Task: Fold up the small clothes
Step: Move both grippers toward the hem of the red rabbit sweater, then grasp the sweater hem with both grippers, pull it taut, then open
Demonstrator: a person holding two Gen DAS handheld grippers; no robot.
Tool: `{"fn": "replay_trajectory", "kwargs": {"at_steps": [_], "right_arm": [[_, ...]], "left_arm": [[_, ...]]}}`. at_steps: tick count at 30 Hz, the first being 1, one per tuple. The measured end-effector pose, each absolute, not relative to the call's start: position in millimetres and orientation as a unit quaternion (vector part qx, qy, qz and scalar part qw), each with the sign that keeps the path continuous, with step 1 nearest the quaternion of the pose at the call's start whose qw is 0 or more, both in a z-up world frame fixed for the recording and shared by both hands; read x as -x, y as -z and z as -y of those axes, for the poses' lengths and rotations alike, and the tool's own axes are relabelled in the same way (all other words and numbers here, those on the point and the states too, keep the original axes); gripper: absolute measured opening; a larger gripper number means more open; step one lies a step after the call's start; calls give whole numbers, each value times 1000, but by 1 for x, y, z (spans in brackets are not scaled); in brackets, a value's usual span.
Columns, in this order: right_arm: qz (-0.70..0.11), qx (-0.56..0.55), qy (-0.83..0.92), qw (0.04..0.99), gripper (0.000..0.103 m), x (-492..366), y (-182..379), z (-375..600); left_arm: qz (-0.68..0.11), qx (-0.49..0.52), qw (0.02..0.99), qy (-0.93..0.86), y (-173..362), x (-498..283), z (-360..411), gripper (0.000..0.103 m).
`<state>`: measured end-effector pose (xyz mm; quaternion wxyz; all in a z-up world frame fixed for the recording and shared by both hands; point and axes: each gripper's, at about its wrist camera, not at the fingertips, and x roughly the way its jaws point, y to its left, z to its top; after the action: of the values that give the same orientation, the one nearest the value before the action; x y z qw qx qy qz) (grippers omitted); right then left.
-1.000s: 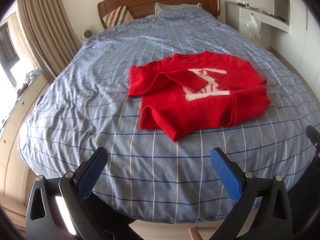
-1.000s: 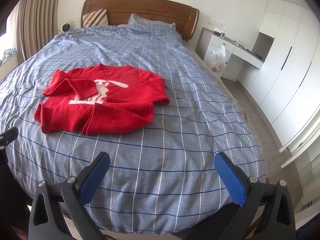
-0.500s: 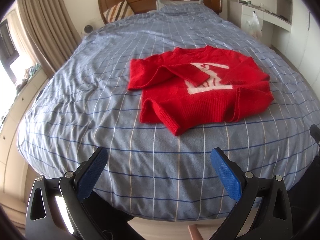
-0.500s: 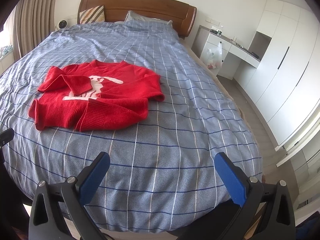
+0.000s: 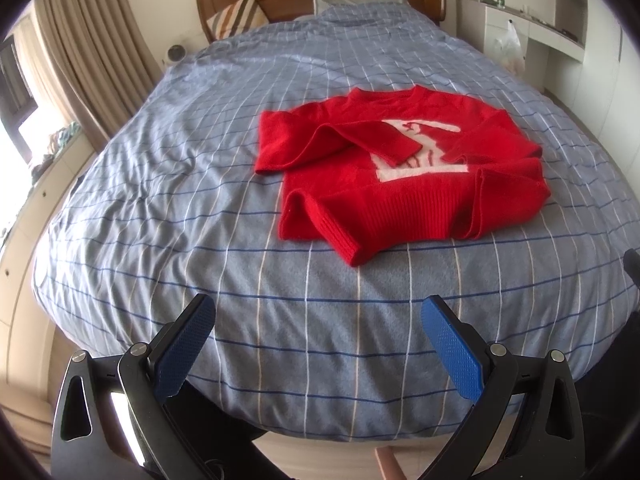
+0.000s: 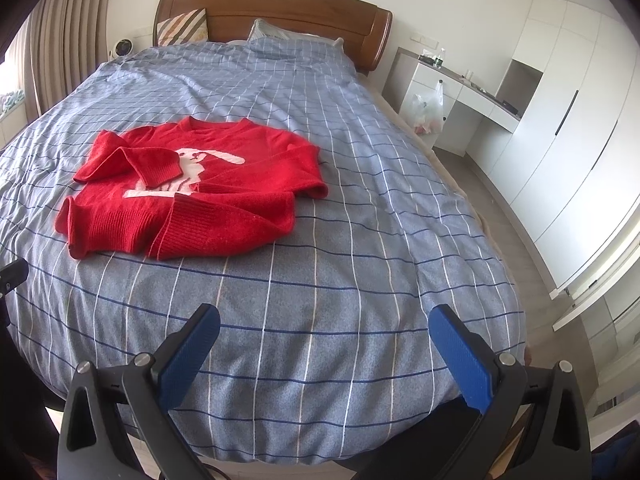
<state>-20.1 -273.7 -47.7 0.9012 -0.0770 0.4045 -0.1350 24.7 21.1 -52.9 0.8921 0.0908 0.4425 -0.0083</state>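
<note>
Big bed (image 6: 360,240) under a blue checked duvet — 1 red sweater (image 6: 192,192) lying on it, both sleeves folded in, 2 pillows (image 6: 182,26) at the wooden headboard (image 6: 288,12).

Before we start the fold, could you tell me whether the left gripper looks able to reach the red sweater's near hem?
Probably yes: the left gripper is open, and only bare checked duvet lies between it and the red sweater. It is not yet touching.

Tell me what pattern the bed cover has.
The bed cover is blue-grey with a grid of thin white and dark-blue lines, clearest in the right wrist view.
</note>
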Motion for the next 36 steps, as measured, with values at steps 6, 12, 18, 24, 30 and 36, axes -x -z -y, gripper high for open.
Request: {"fn": "replay_trajectory", "kwargs": {"at_steps": [6, 12, 18, 24, 30, 36], "right_arm": [[-409, 72, 132, 900, 103, 18, 51, 274], [-406, 20, 96, 909, 103, 17, 58, 287], [-413, -96, -8, 906, 103, 3, 87, 308], [-427, -112, -62, 895, 102, -39, 100, 284], [-427, -39, -70, 901, 88, -98, 111, 239], [-443, -17, -49, 895, 9, -110, 142, 238]], "left_arm": [[-449, -84, 890, 8, 67, -32, -25, 103], [-500, -30, 865, 32, 101, -49, -52, 103], [-486, 76, 865, 95, 94, -71, -70, 102], [-510, 88, 851, 91, 118, -115, -51, 91], [-528, 98, 839, 83, 140, -138, -44, 24], [-525, 131, 833, 117, 128, -127, -62, 4]]}}
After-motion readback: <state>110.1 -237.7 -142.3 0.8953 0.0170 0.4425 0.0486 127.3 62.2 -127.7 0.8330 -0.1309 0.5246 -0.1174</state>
